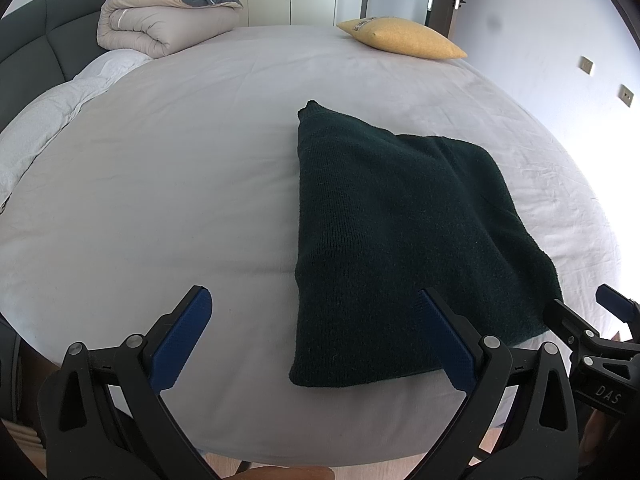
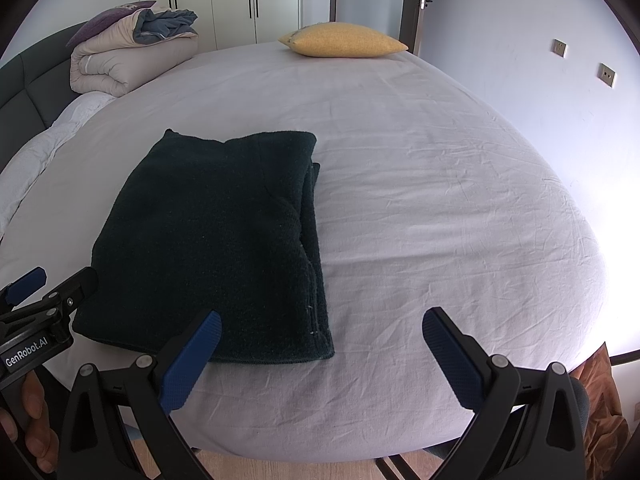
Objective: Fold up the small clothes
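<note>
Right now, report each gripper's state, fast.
Left gripper: open, holding nothing, at the near edge of the folded dark sweater.
Right gripper: open, empty, over the bedsheet.

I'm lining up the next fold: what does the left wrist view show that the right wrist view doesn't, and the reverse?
Only the left wrist view shows the sweater's left folded edge and a cuff-like tip poking out at its far corner. Only the right wrist view shows the stacked layers along its right edge and a hand holding the left gripper. Both show the dark green sweater folded on the bed sheet, the yellow pillow, the rolled duvet, and both grippers open, holding nothing.
</note>
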### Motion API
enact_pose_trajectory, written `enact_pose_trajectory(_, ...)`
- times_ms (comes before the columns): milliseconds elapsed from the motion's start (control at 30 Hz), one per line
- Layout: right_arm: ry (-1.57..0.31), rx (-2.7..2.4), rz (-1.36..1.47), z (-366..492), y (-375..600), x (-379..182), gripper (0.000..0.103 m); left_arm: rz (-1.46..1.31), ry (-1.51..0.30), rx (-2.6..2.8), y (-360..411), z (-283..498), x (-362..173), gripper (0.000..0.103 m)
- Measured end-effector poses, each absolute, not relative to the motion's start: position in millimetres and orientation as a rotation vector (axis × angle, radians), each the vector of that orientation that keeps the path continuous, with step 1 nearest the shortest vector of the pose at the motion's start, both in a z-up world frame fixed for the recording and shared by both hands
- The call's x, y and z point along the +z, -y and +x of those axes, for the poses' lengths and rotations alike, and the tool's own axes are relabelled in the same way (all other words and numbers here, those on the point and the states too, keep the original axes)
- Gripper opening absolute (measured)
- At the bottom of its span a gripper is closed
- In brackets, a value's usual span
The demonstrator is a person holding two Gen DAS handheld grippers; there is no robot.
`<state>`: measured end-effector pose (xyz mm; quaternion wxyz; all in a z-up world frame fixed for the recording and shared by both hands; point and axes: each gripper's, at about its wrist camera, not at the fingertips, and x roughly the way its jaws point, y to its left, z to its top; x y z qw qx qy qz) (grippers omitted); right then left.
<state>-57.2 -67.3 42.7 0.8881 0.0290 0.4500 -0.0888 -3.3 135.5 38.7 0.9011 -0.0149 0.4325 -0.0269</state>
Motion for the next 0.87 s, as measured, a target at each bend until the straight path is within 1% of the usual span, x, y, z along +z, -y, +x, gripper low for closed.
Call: enact_pose_trajectory(867,-0.940,-0.181,0.063,-57.8,65.9,42.4,0.103,-0.009,-0.896,-0.047,-138.6,-5.1,32.1,0.103)
